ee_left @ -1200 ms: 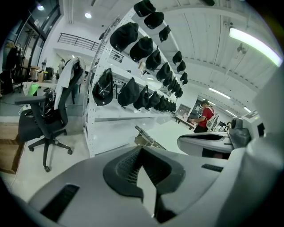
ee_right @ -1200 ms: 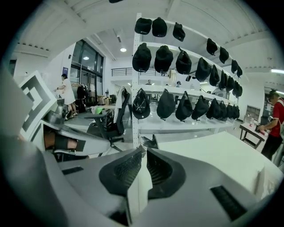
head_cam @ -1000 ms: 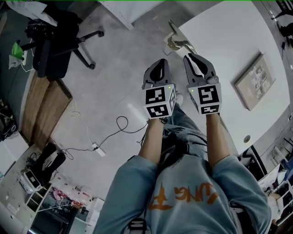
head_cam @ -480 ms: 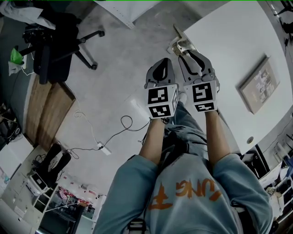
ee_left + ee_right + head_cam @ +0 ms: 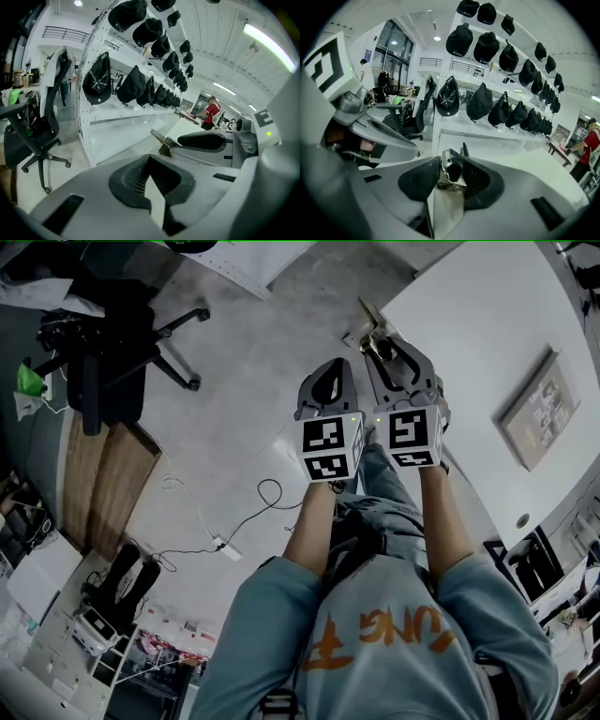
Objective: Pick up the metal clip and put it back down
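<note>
The metal clip lies at the near corner of the white table. My right gripper reaches over that corner. In the right gripper view the clip stands between the dark pads of the right gripper. Its jaws have just been opening and stand open around the clip. My left gripper hangs beside it over the floor, its tips together and nothing in them. The left gripper view shows the left gripper and, off to the right, the clip at the right gripper's tip.
A black office chair stands on the grey floor at the left, with a wooden panel below it. A cable loops across the floor. A framed board lies on the table. Racks of black caps stand ahead.
Both grippers have moved forward towards the table corner. The right gripper's jaws have parted and now stand around the clip, which lay ahead of the tips before.
</note>
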The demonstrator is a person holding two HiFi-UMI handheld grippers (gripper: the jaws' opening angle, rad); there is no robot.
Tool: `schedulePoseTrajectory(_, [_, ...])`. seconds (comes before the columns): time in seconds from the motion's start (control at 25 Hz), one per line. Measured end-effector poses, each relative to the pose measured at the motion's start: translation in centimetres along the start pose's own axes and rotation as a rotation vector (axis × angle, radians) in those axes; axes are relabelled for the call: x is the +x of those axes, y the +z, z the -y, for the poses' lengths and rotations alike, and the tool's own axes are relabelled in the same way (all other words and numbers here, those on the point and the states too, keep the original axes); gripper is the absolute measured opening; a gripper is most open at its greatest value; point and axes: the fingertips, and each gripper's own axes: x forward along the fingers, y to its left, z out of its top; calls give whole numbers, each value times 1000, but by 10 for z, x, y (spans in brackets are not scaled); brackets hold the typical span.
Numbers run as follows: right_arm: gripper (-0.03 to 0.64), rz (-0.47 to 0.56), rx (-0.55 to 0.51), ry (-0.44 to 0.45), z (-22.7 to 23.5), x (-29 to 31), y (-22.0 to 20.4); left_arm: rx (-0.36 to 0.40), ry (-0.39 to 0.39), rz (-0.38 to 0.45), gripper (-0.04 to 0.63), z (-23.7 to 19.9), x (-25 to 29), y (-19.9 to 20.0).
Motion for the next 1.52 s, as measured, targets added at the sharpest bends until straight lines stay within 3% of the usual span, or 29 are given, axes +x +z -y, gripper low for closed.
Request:
schedulePoseTrajectory(0.52, [63,6,8,-155,20,-15,8,74,-71,-14,9,4,7,15])
schedulePoseTrajectory(0.88, [31,59,212,-205,47,-42,7,168,-88,30,9,31,2,43])
schedulePoseTrajectory(1.52, [31,146,364,-271,94,-126,-22,238,-130,70,9,111,-16,47])
